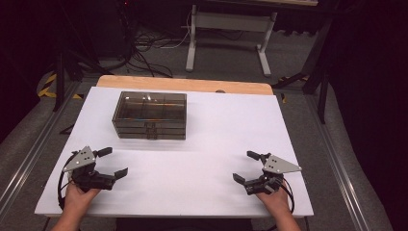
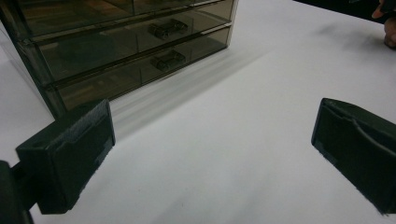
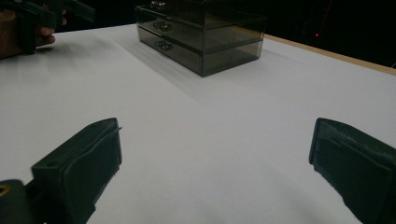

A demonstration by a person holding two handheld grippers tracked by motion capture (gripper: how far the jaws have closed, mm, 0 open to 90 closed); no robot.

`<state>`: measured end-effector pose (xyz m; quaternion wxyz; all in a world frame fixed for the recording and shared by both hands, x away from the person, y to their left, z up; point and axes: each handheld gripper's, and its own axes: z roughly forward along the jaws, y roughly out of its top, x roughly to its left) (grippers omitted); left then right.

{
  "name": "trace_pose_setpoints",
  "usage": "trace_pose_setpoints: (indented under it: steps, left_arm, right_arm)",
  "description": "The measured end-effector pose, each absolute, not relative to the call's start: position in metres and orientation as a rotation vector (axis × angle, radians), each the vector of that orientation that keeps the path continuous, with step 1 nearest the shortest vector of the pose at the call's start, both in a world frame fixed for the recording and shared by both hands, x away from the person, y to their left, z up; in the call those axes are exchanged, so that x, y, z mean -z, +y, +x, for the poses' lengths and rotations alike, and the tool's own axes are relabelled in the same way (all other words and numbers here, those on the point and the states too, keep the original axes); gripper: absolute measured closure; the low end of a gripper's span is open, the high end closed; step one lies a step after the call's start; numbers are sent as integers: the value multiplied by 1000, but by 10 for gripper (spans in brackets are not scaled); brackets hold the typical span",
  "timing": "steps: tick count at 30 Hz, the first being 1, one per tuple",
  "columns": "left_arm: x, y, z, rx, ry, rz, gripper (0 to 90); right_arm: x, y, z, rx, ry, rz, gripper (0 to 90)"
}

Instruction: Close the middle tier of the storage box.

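Observation:
A smoky transparent drawer box (image 1: 149,114) stands at the back left of the white table top (image 1: 207,144); its drawers with small handles (image 2: 167,59) are pushed in. My left gripper (image 1: 112,162) rests near the front left corner, open, nothing between its jaws; the box (image 2: 116,42) lies just ahead of it. My right gripper (image 1: 246,166) sits near the front right, open and empty as well. From the right gripper view the box (image 3: 201,32) stands far off across the bare white surface.
A wooden strip (image 1: 185,84) borders the table's far edge. Beyond it are a white frame stand (image 1: 228,36) and cables (image 1: 149,45) on the floor. Metal rails (image 1: 337,163) run along both sides.

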<state>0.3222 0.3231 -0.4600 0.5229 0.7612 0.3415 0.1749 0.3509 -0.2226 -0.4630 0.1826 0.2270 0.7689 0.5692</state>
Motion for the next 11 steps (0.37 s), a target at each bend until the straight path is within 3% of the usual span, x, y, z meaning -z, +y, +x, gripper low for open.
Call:
trace_pose_setpoints:
  steps: [11]
  left_arm:
    - [460,321,322,-458,834,1835,5]
  right_arm:
    - [463,-222,351,-1604,2169,639,28]
